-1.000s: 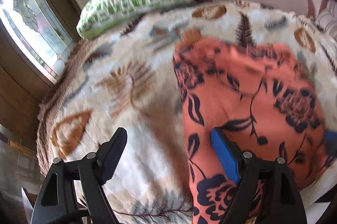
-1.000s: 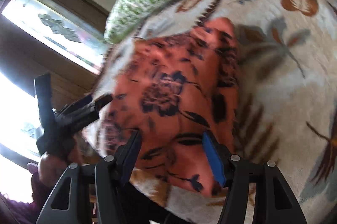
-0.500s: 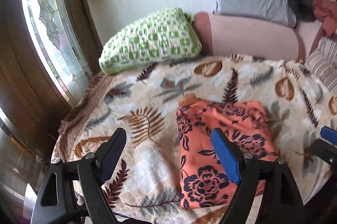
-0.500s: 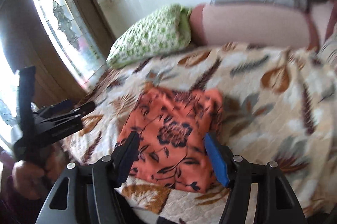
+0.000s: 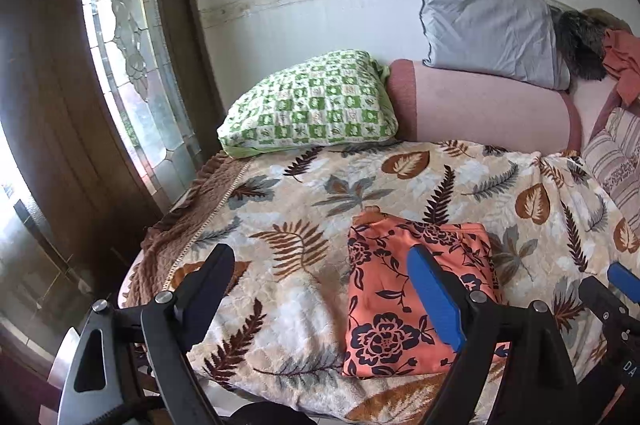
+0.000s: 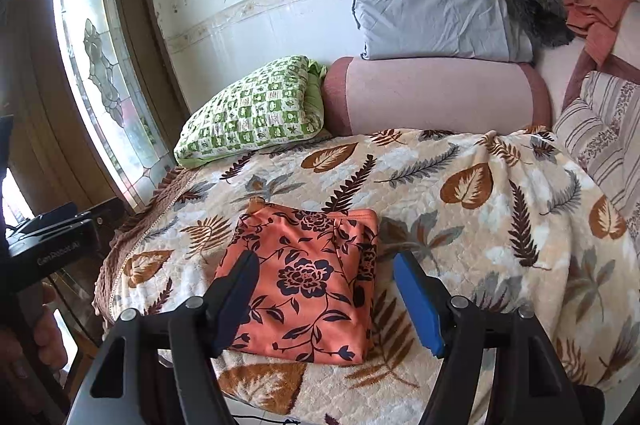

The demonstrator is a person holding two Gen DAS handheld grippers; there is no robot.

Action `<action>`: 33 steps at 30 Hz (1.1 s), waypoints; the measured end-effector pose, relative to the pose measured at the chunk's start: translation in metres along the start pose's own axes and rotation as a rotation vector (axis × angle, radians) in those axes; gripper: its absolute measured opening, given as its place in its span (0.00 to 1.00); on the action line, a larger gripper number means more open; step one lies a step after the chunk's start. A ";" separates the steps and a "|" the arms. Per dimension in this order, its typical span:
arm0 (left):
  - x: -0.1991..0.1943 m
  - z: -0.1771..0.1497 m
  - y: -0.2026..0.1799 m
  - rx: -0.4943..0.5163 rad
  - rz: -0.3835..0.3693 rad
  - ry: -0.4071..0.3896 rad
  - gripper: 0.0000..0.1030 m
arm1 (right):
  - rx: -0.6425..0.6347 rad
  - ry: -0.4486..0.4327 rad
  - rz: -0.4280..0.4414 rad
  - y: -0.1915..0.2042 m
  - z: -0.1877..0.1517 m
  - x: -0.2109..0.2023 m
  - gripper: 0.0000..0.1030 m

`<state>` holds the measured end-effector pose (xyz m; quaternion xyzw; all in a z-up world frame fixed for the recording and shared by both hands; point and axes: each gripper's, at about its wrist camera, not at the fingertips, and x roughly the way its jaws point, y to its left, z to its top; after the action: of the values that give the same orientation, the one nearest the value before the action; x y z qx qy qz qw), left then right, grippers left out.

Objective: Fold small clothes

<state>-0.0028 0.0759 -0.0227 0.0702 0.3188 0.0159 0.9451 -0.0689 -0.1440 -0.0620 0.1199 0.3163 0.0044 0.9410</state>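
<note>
Black left gripper (image 5: 324, 289): I see its jaws spread wide, gripping nothing, raised above the bed edge.
Black right gripper (image 6: 326, 299): jaws likewise released, empty.
Orange floral folded garment (image 6: 308, 281): flat on the leaf-print blanket (image 6: 460, 193), near its front edge.
Green checked pillow (image 5: 312, 105): behind, beside the pink bolster (image 5: 480, 109).
Grey cushion (image 5: 488, 29): farthest, against the wall.

Both hand-held grippers (image 5: 320, 289) (image 6: 324, 293) pulled back off folded garment (image 6: 304, 281), jaws gaping as before
</note>
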 end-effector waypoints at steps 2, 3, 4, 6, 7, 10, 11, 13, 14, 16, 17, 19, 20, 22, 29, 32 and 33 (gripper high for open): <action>-0.008 0.001 0.004 -0.013 -0.002 -0.012 0.86 | 0.000 -0.010 0.004 0.001 0.000 -0.004 0.71; -0.010 0.001 0.006 -0.020 0.001 -0.017 0.86 | -0.002 -0.014 0.006 0.002 0.001 -0.006 0.71; -0.013 0.001 0.008 -0.027 0.005 -0.022 0.86 | -0.004 -0.021 0.008 0.003 0.001 -0.009 0.71; -0.020 0.003 0.012 -0.044 0.011 -0.040 0.86 | -0.009 -0.037 0.009 0.006 0.002 -0.014 0.71; -0.023 0.003 0.013 -0.048 0.014 -0.052 0.86 | -0.010 -0.044 0.007 0.008 0.002 -0.017 0.71; -0.034 0.004 0.014 -0.038 0.035 -0.092 0.86 | -0.015 -0.054 0.014 0.012 0.003 -0.023 0.72; -0.037 0.004 0.014 -0.032 0.037 -0.098 0.86 | -0.016 -0.055 0.016 0.013 0.003 -0.024 0.72; -0.041 0.005 0.014 -0.026 0.034 -0.104 0.86 | -0.019 -0.059 0.016 0.017 0.002 -0.027 0.72; -0.044 0.005 0.014 -0.021 0.034 -0.110 0.86 | -0.021 -0.063 0.016 0.018 0.002 -0.029 0.72; -0.049 0.005 0.014 -0.015 0.037 -0.120 0.86 | -0.025 -0.072 0.017 0.021 0.002 -0.034 0.72; -0.051 0.004 0.015 -0.012 0.036 -0.123 0.86 | -0.027 -0.076 0.017 0.022 0.002 -0.036 0.72; -0.054 0.004 0.015 -0.010 0.025 -0.123 0.86 | -0.032 -0.083 0.016 0.024 0.002 -0.039 0.72; -0.054 0.004 0.016 -0.010 0.017 -0.122 0.86 | -0.034 -0.085 0.015 0.024 0.002 -0.040 0.72; -0.055 0.003 0.017 -0.015 0.017 -0.122 0.86 | -0.042 -0.088 0.013 0.026 0.002 -0.042 0.72; -0.057 0.004 0.021 -0.016 0.011 -0.129 0.86 | -0.051 -0.087 0.015 0.029 0.003 -0.042 0.72; -0.057 0.004 0.022 -0.019 0.007 -0.128 0.86 | -0.056 -0.084 0.014 0.030 0.003 -0.041 0.72; -0.057 0.004 0.022 -0.018 0.008 -0.128 0.86 | -0.056 -0.083 0.012 0.030 0.003 -0.040 0.72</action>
<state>-0.0455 0.0929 0.0174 0.0638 0.2571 0.0181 0.9641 -0.0974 -0.1188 -0.0288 0.0954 0.2762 0.0141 0.9563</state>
